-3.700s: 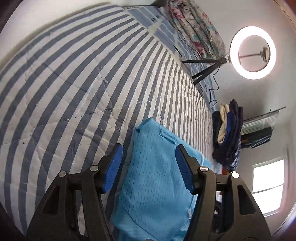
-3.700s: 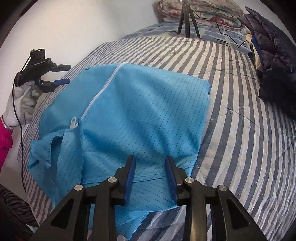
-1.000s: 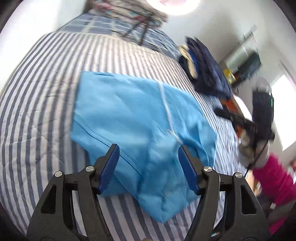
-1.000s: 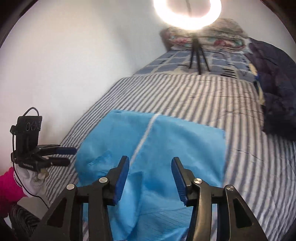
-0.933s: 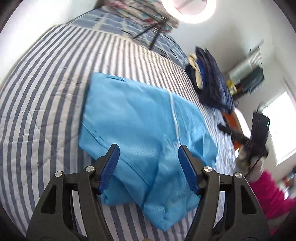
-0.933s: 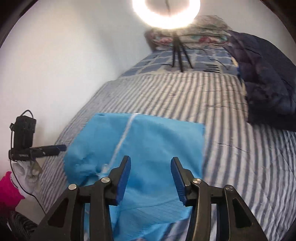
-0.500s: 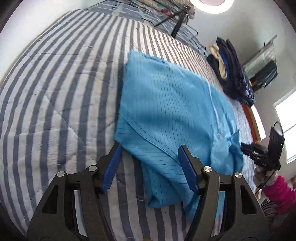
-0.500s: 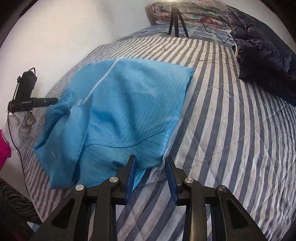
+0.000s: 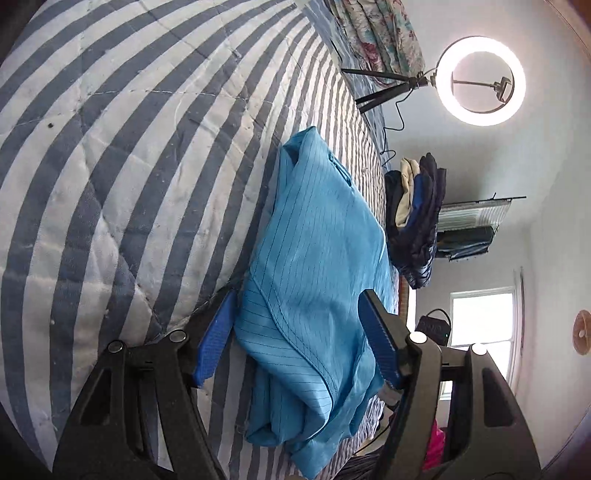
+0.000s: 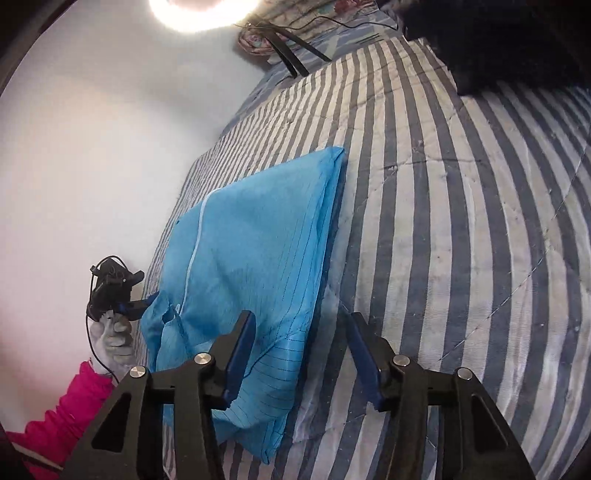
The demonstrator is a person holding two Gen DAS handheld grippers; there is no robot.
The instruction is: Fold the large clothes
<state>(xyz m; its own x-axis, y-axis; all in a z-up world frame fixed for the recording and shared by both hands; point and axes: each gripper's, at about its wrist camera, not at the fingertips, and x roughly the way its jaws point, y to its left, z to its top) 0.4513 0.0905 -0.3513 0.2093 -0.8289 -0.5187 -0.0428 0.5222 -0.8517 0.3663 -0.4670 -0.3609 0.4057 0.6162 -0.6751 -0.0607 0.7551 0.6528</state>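
- Bedspread [image 9: 122, 177], striped blue and white, bears everything here: my blue garment [image 9: 314, 266] lies on it, and a heap of dark clothes [image 9: 417, 221] sits farther along the same bed.
- Beyond the garment, at the head of the bed, a ring light [image 9: 482, 79] stands on its tripod beside folded floral bedding [image 9: 376, 33].
- In the right wrist view, the garment [image 10: 258, 243] is a long, partly folded shape; its long axis runs from the near edge of the bed away toward the ring light, with a pale zip line running along that length.
- Its near end is bunched and crumpled; its far corner lies flat and squared.
- My left gripper [image 9: 295, 339] is spread wide astride the bunched near end, cloth between the pads; whether they press it I cannot tell.
- My right gripper [image 10: 299, 354] has just been opening and stands half wide; the garment's near right edge lies between the fingers, not pinched.
- From the right wrist view, my gloved left hand [image 10: 114, 332] holds its tool at the garment's left corner, a pink sleeve [image 10: 66, 410] below it.
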